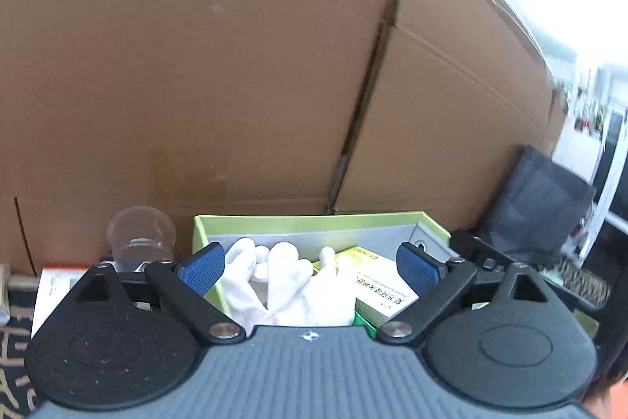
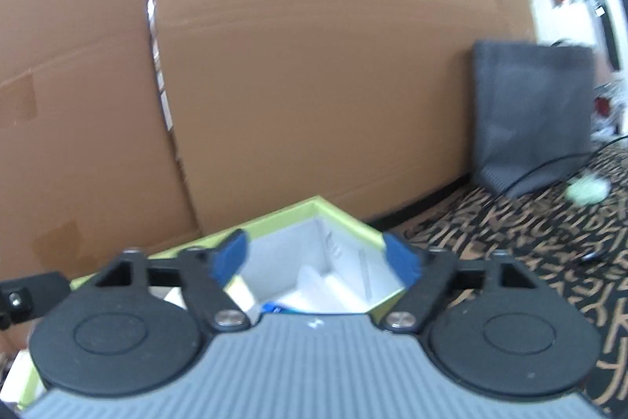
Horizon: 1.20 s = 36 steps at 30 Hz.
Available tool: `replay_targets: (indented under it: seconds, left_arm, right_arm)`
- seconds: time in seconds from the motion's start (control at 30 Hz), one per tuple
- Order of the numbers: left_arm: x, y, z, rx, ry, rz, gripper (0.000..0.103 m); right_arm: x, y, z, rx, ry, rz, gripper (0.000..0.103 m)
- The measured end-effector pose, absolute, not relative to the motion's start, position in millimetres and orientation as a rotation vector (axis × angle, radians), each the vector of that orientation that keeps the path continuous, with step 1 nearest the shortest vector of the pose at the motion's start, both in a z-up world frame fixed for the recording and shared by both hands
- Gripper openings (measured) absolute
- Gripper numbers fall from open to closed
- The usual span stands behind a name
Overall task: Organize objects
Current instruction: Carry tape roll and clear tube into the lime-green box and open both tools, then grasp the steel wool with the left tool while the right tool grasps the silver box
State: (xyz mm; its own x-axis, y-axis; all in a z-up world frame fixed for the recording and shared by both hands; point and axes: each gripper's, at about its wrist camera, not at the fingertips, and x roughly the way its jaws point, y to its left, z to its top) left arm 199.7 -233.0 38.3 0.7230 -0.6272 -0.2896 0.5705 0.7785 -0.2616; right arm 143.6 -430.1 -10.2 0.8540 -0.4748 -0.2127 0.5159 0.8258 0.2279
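A lime-green box (image 1: 314, 220) with a grey inside stands against the cardboard. In it lie white gloves (image 1: 286, 281) and a yellow-green printed carton (image 1: 378, 285). My left gripper (image 1: 312, 268) stands open over the box's near side, its blue pads (image 1: 202, 268) wide apart and touching nothing. In the right wrist view the same green box (image 2: 345, 218) shows a corner, with white items (image 2: 318, 287) and something blue (image 2: 274, 308) at the bottom. My right gripper (image 2: 318, 256) is open above that corner, with nothing held.
Large cardboard boxes (image 1: 235, 65) wall off the back. A clear plastic cup (image 1: 139, 238) stands left of the green box, beside a white booklet (image 1: 55, 285). A dark grey bag (image 2: 533, 112) leans at the right on the patterned cloth (image 2: 530, 242), with a black cable (image 2: 549, 163).
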Motion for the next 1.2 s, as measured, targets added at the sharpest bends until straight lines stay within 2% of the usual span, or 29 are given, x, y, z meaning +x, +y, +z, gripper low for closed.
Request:
replay_targets:
  seconds: [0.03, 0.37, 0.87, 1.2]
  left_arm:
    - [201, -231, 38, -0.169, 0.385, -0.652, 0.097]
    - [207, -222, 38, -0.153, 0.434, -0.583, 0.097]
    - [197, -197, 48, -0.116, 0.451, -0.491, 0.097]
    - [193, -129, 37, -0.114, 0.467, -0.322, 0.097]
  right_arm:
    - [141, -429, -9, 0.287, 0.129, -0.538, 0.097]
    - [144, -411, -9, 0.257, 0.157, -0.484, 0.103]
    - [143, -378, 0, 0.194, 0.133, -0.398, 0.103]
    - [145, -327, 2, 0.100, 0.129, -0.178, 0.103]
